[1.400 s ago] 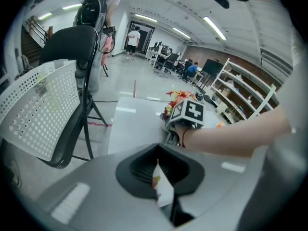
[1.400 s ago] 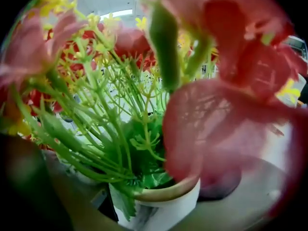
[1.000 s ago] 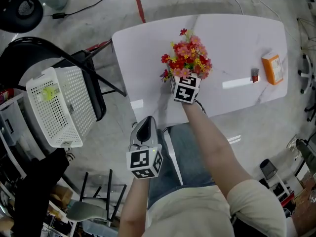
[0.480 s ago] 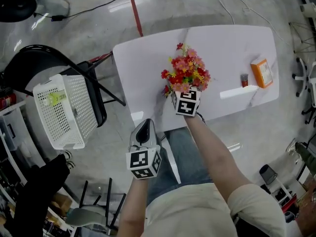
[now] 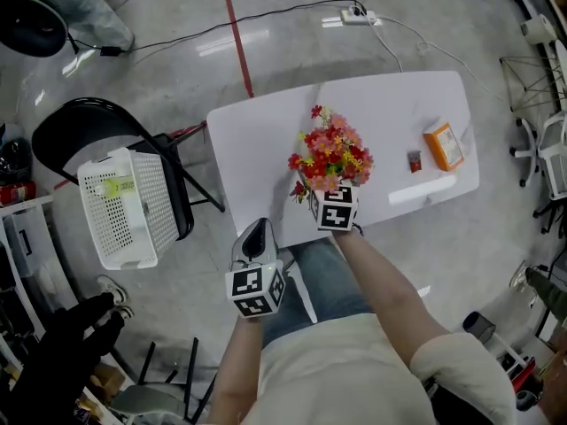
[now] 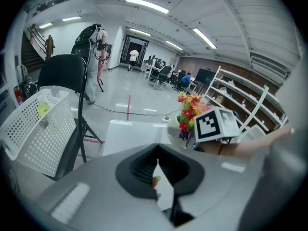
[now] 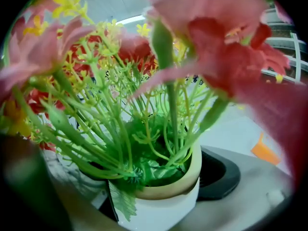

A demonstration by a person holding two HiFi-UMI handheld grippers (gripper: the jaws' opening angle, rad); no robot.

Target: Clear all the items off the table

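Observation:
A white pot of red, pink and yellow artificial flowers (image 5: 330,159) sits in my right gripper (image 5: 326,191) over the near edge of the white table (image 5: 257,135). The jaws are shut on the pot (image 7: 161,203), with one dark pad (image 7: 220,175) showing at its right side. Whether the pot rests on the table I cannot tell. My left gripper (image 5: 257,230) hangs below the table's near edge, shut, with nothing in it (image 6: 156,166). An orange box (image 5: 442,144) and a small dark item (image 5: 414,161) lie at the table's right end.
A white perforated basket (image 5: 124,206) rests on a black folding chair (image 5: 80,127) left of the table. A power strip and cables (image 5: 356,12) lie on the floor beyond it. Chairs and stands crowd the right edge, and a person's lap is just below the table.
The right gripper has drawn the flower pot toward the table's near edge. The head view has pulled back, so the table looks smaller. The left gripper has stayed put.

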